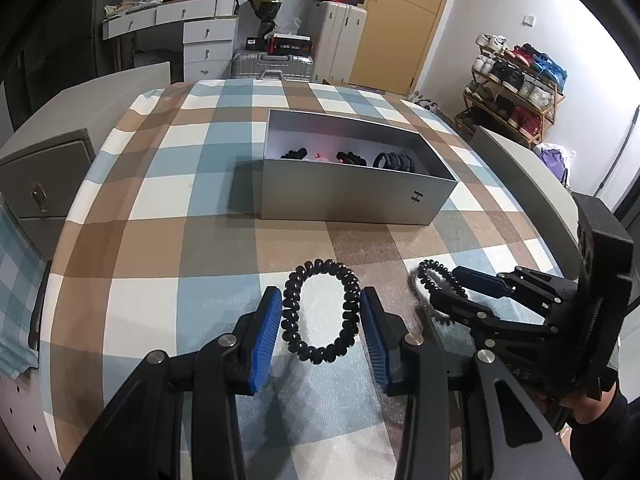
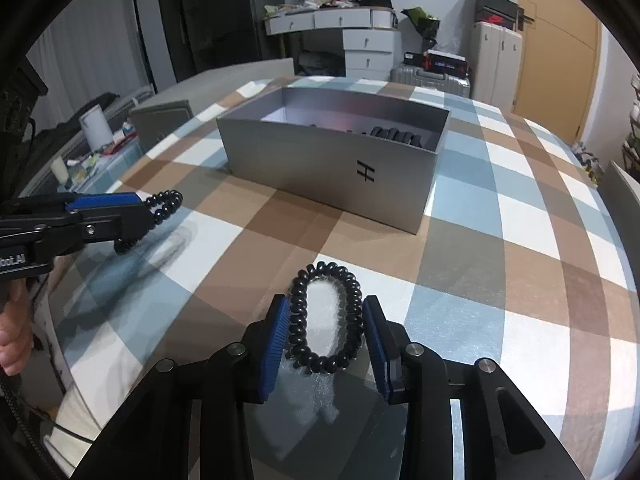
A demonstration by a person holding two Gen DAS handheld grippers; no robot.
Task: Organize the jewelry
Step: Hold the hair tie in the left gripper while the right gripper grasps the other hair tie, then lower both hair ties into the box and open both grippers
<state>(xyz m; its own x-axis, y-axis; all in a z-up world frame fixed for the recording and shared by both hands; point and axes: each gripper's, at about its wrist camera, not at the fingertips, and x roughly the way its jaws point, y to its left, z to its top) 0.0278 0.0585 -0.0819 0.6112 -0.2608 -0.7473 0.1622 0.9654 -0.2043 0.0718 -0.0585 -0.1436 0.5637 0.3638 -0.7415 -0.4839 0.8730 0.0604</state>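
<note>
two black coil bands point(image 1: 321, 311) point(image 2: 326, 316), one per tongs point(image 1: 320, 332) point(image 2: 325, 334) (both pinched)

- A checked cloth point(image 1: 168, 184) in blue, brown and white covers the table.
- Against the far white wall stands a white dresser point(image 1: 200, 36) with drawers, its top cluttered.
- A silver suitcase point(image 1: 272, 65) lies beside a tall white one point(image 1: 340, 40), shoeboxes stacked on it.
- A wooden door point(image 1: 404, 20) is shut.
- A shoe rack point(image 1: 516, 88) stands at the right.
</note>
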